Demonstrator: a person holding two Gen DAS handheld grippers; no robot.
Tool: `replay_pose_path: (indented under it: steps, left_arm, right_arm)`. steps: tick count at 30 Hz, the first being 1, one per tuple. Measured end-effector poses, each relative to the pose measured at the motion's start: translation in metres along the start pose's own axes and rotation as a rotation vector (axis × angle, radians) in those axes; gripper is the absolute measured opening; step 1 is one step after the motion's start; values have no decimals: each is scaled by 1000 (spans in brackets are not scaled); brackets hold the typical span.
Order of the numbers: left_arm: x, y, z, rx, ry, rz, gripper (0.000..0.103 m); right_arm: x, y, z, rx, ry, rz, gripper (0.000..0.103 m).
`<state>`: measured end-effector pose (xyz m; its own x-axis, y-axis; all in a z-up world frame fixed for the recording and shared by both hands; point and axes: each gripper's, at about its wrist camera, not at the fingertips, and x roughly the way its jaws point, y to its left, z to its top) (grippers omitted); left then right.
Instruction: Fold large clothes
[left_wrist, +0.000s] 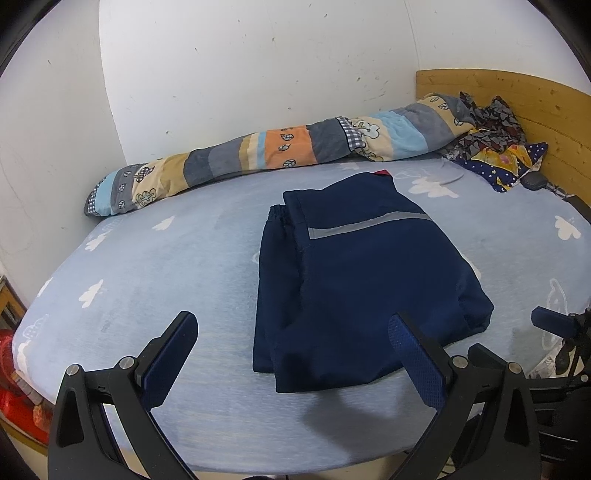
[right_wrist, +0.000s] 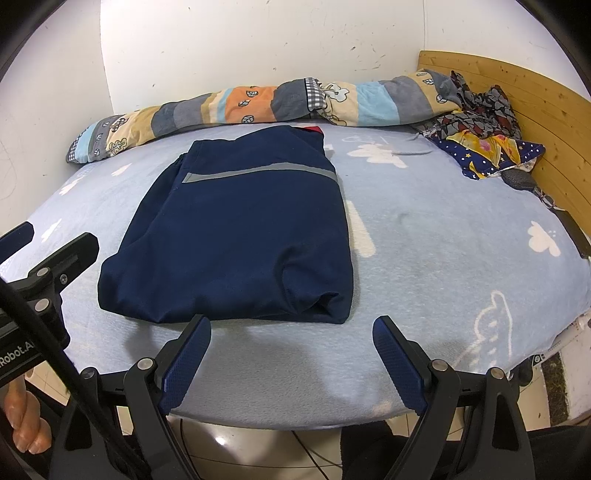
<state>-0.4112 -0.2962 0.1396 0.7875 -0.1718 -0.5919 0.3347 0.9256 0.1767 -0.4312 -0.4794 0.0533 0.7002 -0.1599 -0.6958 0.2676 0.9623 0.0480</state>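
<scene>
A navy garment (left_wrist: 365, 280) (right_wrist: 240, 236) with a grey reflective stripe lies folded into a rough rectangle on the light blue bed sheet (left_wrist: 147, 280) (right_wrist: 443, 240). A bit of red shows at its far edge. My left gripper (left_wrist: 293, 328) hovers open just in front of the garment's near edge, its right finger over the fabric's corner, holding nothing. My right gripper (right_wrist: 291, 330) is open too, empty, just short of the garment's near edge. The left gripper (right_wrist: 26, 240) also shows at the left in the right wrist view.
A rolled patchwork quilt (left_wrist: 280, 151) (right_wrist: 258, 101) lies along the white wall at the back. Crumpled patterned clothes (left_wrist: 498, 147) (right_wrist: 484, 129) sit by the wooden headboard (left_wrist: 535, 110) (right_wrist: 546, 110) at the right. The bed's near edge drops to a tiled floor (right_wrist: 258, 446). A hand (right_wrist: 26, 424) holds the left tool.
</scene>
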Motion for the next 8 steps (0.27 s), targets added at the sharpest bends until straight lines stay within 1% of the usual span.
replay_pose_path:
  steps: [2,6,8]
  left_arm:
    - [0,1,0,-2,1,-14,103]
    - [-3,3,-1,-25,5,-75,103]
    - [-5,4,0,-30,-3,-83,103]
  right_arm:
    - [0,0,0,0,-1,1,92]
    - [0,0,0,1,-4,2,92]
    - [-1,0,1,3,-8,-2,92]
